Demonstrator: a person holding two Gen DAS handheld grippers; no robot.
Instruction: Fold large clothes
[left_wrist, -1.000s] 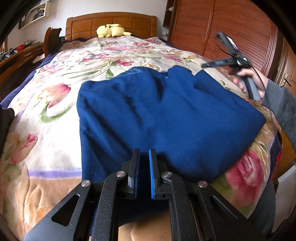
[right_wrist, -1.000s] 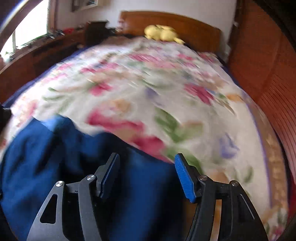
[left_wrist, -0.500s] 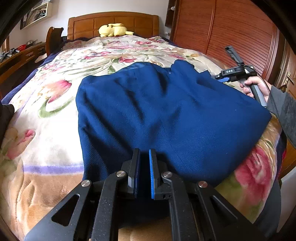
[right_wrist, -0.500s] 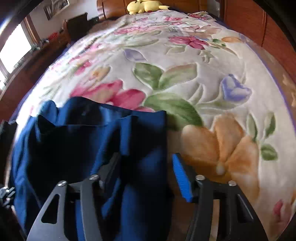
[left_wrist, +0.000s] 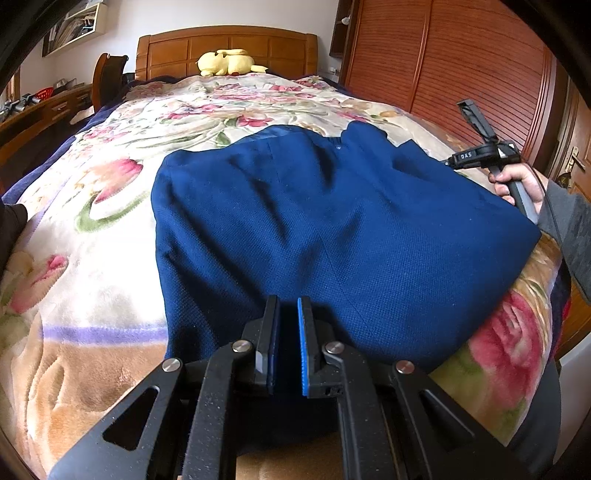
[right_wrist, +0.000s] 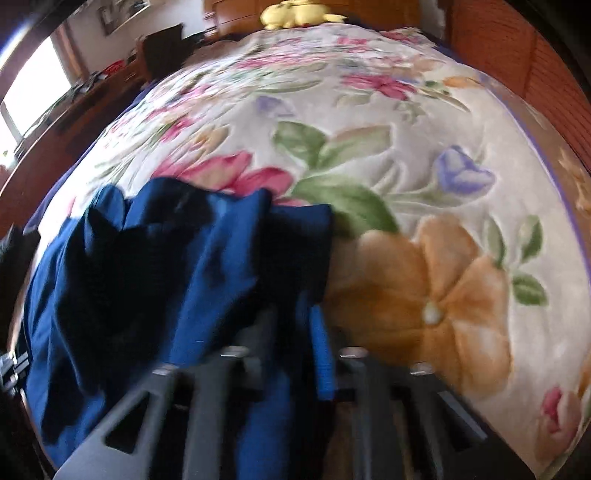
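A large dark blue garment (left_wrist: 332, 229) lies spread on the floral bedspread (left_wrist: 103, 229). My left gripper (left_wrist: 288, 343) is shut on the garment's near edge, blue cloth between its pads. My right gripper (right_wrist: 295, 332) is shut on the garment (right_wrist: 166, 295) at its right edge, where the cloth bunches over the fingers; this view is blurred. In the left wrist view the right gripper (left_wrist: 476, 155) shows at the garment's far right side, held by a hand.
A yellow plush toy (left_wrist: 229, 62) lies by the wooden headboard (left_wrist: 225, 44). A wooden wardrobe (left_wrist: 461, 66) stands along the right of the bed. A desk and chair (left_wrist: 107, 77) stand on the left.
My right gripper has come down onto the garment's right edge and closed on it. My left gripper stays shut on the near edge.
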